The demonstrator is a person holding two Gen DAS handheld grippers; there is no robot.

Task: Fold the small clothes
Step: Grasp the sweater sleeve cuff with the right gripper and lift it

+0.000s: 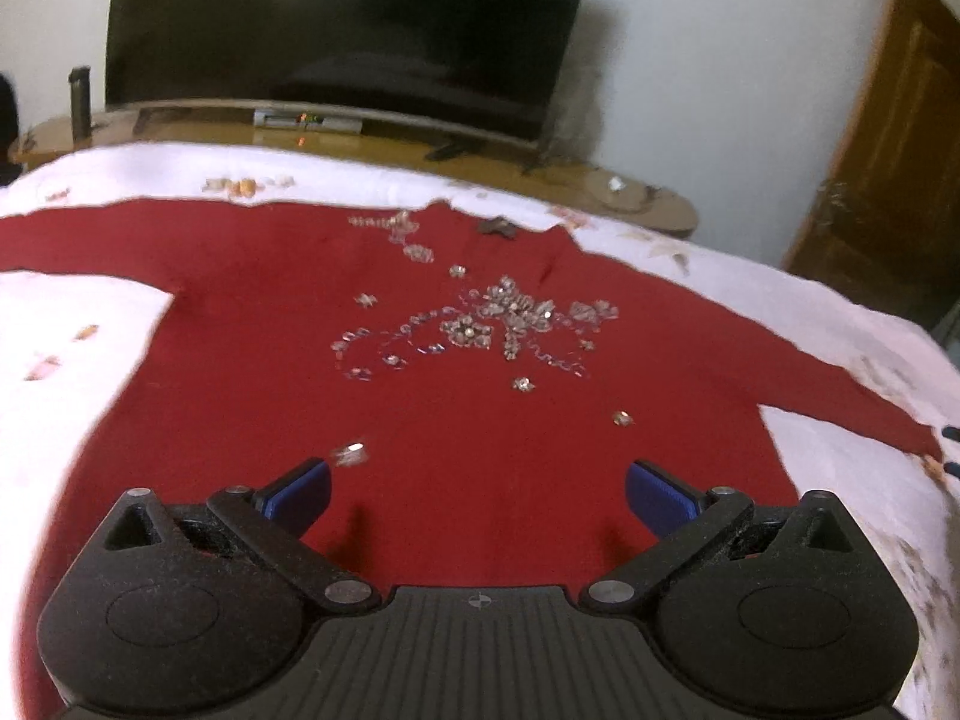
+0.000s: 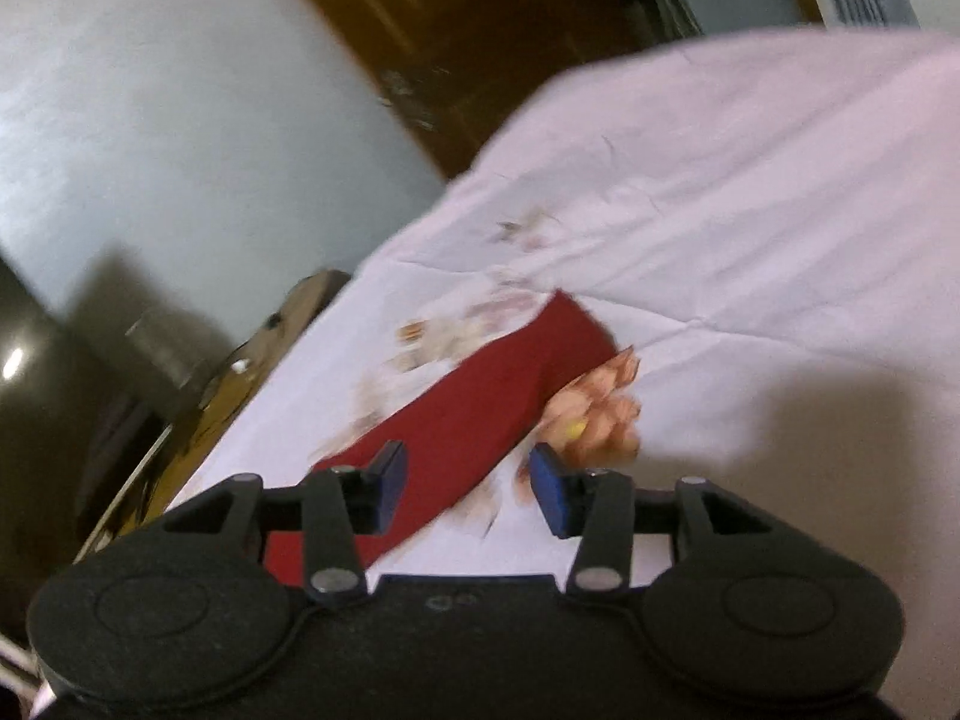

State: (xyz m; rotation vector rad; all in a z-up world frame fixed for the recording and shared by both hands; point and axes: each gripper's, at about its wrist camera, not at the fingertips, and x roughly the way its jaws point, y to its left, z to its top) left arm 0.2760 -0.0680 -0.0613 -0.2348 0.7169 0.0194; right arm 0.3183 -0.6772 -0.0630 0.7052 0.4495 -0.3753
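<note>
A red long-sleeved top (image 1: 468, 372) with silver bead embroidery lies flat on the white sheet (image 1: 78, 360), sleeves spread left and right. My left gripper (image 1: 477, 492) is open and empty, hovering over the lower body of the top. In the right wrist view, the top's right sleeve (image 2: 480, 408) lies stretched out on the sheet (image 2: 750, 210). My right gripper (image 2: 468, 489) is open and empty just above the sleeve, its left finger over the red cloth. The right gripper's fingertips (image 1: 951, 450) show at the left wrist view's right edge, by the cuff.
A large dark TV (image 1: 348, 30) stands on a wooden stand (image 1: 360, 147) beyond the bed's far edge. A wooden door (image 1: 888, 156) is at the right. The sheet has orange flower prints (image 2: 600, 414). The bed's edge falls off toward a wall (image 2: 180, 120).
</note>
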